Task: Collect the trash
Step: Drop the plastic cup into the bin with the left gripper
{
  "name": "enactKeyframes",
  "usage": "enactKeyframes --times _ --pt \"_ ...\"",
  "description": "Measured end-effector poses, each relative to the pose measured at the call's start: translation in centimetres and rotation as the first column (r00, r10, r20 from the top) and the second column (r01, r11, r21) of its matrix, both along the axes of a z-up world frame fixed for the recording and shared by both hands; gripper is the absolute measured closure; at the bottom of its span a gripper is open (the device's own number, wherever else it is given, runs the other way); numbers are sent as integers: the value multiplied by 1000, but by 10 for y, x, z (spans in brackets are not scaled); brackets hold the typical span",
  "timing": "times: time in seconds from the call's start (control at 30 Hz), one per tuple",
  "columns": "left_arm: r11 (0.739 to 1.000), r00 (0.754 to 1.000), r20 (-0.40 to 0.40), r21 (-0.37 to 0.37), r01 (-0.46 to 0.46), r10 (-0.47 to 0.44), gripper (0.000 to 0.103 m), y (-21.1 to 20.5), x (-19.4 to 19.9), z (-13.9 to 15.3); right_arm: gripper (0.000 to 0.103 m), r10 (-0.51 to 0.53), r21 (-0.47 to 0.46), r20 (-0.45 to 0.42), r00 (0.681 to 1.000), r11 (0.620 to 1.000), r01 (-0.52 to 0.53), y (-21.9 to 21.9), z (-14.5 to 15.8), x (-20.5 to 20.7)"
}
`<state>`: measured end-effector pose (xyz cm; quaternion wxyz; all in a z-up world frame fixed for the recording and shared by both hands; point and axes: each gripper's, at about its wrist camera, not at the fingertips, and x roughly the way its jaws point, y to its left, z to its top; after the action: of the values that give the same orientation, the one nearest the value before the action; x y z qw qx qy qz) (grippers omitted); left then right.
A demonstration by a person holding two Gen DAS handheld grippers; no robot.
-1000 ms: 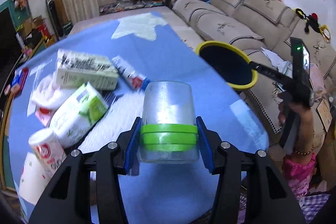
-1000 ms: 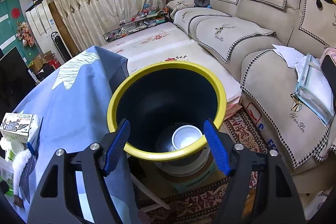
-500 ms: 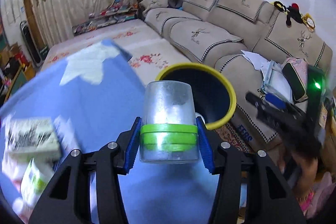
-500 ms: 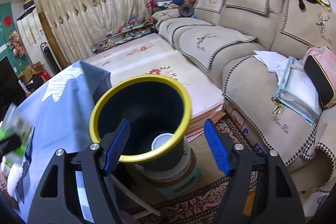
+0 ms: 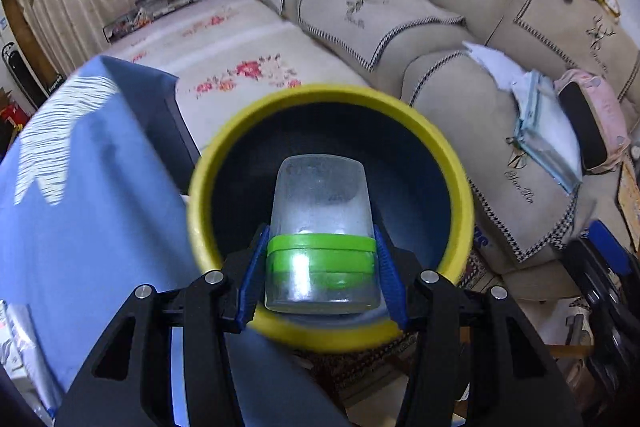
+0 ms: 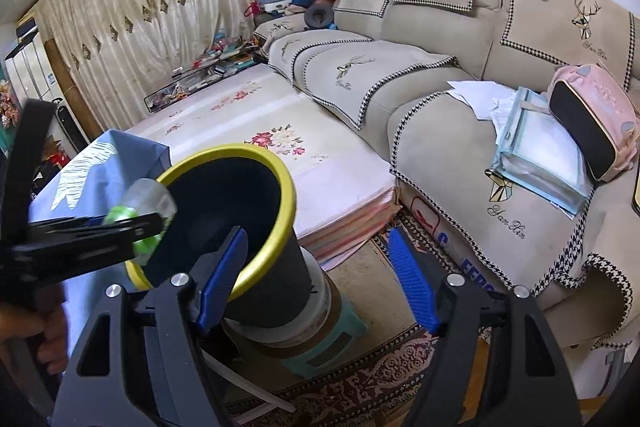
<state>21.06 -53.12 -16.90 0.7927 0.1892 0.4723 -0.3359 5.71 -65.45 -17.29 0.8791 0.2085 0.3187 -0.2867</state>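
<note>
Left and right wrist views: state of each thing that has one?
left gripper: shut on the clear jar
clear jar: green band around it, held over the bin mouth, not released
bin: upright, open-topped, raised on a stand
right gripper: open, holding nothing, beside the bin
pink bag: lying on the sofa

Plastic jar [image 6: 138,205] hangs over yellow-rimmed bin [image 6: 276,183].

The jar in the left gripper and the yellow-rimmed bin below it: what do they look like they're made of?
Jar: probably clear plastic, slightly cloudy; the bin's dark inside shows through it, glossy highlights on the wall. Its green band looks like plastic or tape; I cannot tell which.
Bin: likely plastic, matte black wall, smooth yellow rim.
The left gripper clamps the jar at the band.
</note>
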Motion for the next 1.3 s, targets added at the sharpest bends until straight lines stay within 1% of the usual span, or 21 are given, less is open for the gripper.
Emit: enactKeyframes --times 0.13,0.23,0.3,0.37,0.43,0.47,0.53,0.57,0.67,0.7,0.77,0.83,0.93,1.0,1.03,1.07,1.1,1.13,1.17,1.23,1.3 --pt "999 1000 -26 33 -4 5 52 -18 13 -26 34 -6 9 -14 1000 1000 6 -6 -7 0" --pt "999 999 -42 49 -14 16 52 -25 23 -39 33 -10 19 -21 1000 1000 10 -7 -11 1" --pt "998 999 -28 49 -25 27 36 -27 26 -40 33 -10 22 -24 1000 1000 11 -7 -13 1" --pt "999 999 -10 40 -36 37 35 -24 27 -34 33 -10 23 -24 1000 1000 11 -7 -13 0" --pt "999 999 -10 13 -49 50 35 -17 24 -21 33 -13 20 -23 1000 1000 13 -7 -13 0" --pt "998 998 1 -13 -62 62 35 -9 20 -9 33 -14 17 -22 1000 1000 14 -6 -12 -1" --pt "995 996 53 -62 -74 77 35 9 9 21 33 -14 16 -22 1000 1000 14 -5 -11 -2" --pt "994 994 78 -81 -75 82 33 18 3 35 32 -10 16 -22 1000 1000 11 -5 -11 -2" --pt "985 981 162 -152 -81 106 19 55 -22 81 32 8 15 -20 1000 1000 -8 2 -10 -1" --pt "982 976 188 -170 -78 111 16 68 -31 94 32 24 17 -20 1000 1000 -24 7 -9 1" --pt "977 962 240 -195 -85 131 13 100 -45 118 32 55 18 -17 998 998 -55 17 -7 6" --pt "970 951 263 -219 -107 164 11 135 -53 134 32 108 16 -16 994 994 -107 34 -4 14" --pt "946 928 268 -263 -190 260 11 201 -57 151 31 207 39 -3 978 978 -207 61 -1 28" --pt "920 898 272 -285 -269 347 11 250 -58 159 31 268 42 -3 964 963 -267 83 1 38" --pt "910 885 275 -291 -295 375 11 268 -60 161 31 316 45 -1 949 948 -316 98 3 43" --pt "896 867 282 -296 -330 412 11 292 -62 164 31 364 51 3 931 930 -364 113 4 48" --pt "887 854 285 -298 -353 435 11 309 -64 167 31 396 55 5 918 917 -396 125 5 52" --pt "875 838 288 -303 -379 463 11 333 -67 167 31 438 56 6 899 897 -437 142 7 57" --pt "865 828 289 -309 -395 481 11 349 -70 169 31 479 50 5 878 877 -479 159 10 61" --pt "843 798 298 -318 -434 523 10 381 -78 170 31 539 33 3 843 842 -538 188 14 68" --pt "823 762 321 -315 -474 562 10 412 -87 170 31 589 27 6 808 808 -589 215 19 75"
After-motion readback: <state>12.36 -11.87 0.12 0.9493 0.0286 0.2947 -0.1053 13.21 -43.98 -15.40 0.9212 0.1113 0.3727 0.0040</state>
